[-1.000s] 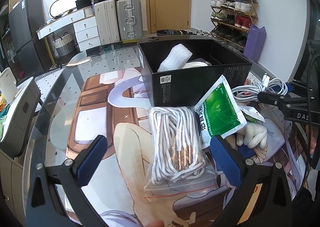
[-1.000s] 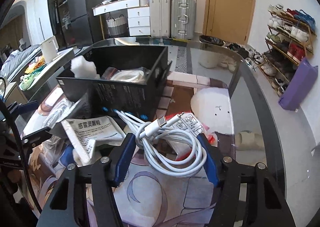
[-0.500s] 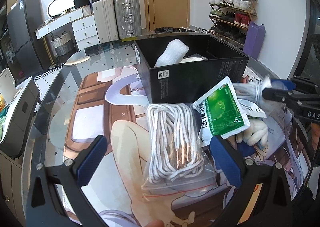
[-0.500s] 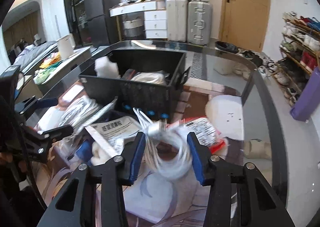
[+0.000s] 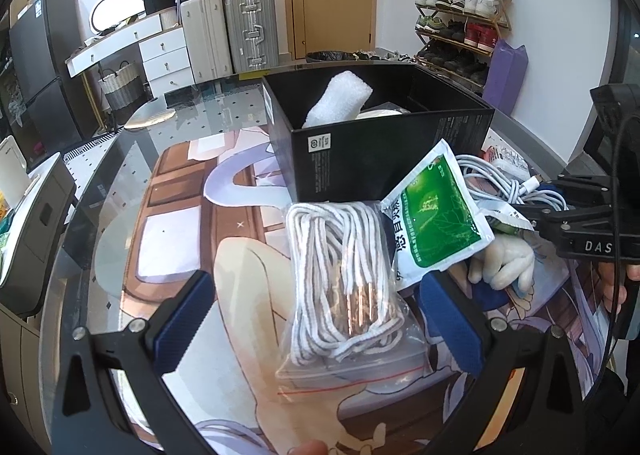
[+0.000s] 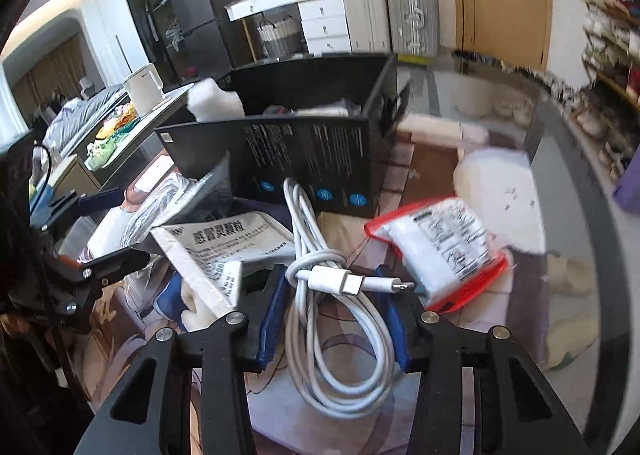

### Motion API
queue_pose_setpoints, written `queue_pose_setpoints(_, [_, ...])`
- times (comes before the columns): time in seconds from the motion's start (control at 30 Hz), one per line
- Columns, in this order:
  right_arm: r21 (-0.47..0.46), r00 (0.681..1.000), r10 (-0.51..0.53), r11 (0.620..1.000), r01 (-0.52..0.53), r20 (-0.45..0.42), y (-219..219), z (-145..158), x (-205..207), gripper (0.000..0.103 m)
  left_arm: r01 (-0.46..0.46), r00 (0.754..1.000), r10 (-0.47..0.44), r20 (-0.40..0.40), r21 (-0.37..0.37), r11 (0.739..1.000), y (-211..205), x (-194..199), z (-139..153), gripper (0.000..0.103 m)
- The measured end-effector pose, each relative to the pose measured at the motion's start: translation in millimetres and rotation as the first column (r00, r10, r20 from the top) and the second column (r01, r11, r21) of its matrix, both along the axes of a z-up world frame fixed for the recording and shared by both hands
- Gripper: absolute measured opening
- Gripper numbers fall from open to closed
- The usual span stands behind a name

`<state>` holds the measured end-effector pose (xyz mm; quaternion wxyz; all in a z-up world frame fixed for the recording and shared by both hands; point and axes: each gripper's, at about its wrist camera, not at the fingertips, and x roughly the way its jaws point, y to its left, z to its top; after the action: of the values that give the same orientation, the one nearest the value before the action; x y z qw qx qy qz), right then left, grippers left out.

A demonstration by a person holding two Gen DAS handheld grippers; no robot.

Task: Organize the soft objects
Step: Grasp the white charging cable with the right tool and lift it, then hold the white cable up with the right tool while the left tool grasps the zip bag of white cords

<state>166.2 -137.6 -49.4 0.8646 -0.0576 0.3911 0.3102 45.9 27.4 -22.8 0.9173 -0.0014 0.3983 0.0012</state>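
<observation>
Two soft things lay inside the black cardboard box (image 5: pixel 384 159); beside it, right gripper (image 6: pixel 334 315) jaws squeezed the white coiled cable (image 6: pixel 320 287), left gripper (image 5: pixel 320 319) jaws gaped empty.

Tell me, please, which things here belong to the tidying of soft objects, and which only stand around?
Belong to the job:
- white cable, clamped in the right gripper
- bagged white cords, between the open left gripper fingers
- green sachet
- black box
- red-edged pouch

Just lying about:
- suitcases
- shoe rack
- white drawers

Both tongs (image 5: pixel 320 315) (image 6: pixel 334 319) are black angular frames with silver screws and ribbed blue pads (image 5: pixel 184 319).
</observation>
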Motion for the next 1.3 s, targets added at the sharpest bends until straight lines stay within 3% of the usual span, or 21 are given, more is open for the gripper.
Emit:
queue_pose_setpoints(0.27, [-0.009, 1.0, -0.003, 1.0, 0.003, -0.003, 2, -1, 1, 0.047, -0.001, 1.0, 0.001, -0.005, 0.0, 1.0, -1, 0, -1, 0.103])
queue_pose_setpoints(0.67, [-0.008, 0.999, 0.041, 0.999, -0.041, 0.028, -1, 6, -10, 0.037, -0.007, 1.0, 0.007, -0.001, -0.003, 1.0, 2, 1, 0, 0.103])
queue_pose_setpoints(0.7, [0.0, 0.999, 0.043, 0.999, -0.043, 0.03, -3, 8, -11, 0.031, -0.007, 1.0, 0.007, -0.001, -0.003, 1.0, 2, 1, 0, 0.103])
queue_pose_setpoints(1.3, [0.095, 0.987, 0.041, 0.994, -0.056, 0.159, -29, 57, -37, 0.031, -0.013, 1.0, 0.013, -0.026, 0.001, 1.0, 1, 3, -5, 0.103])
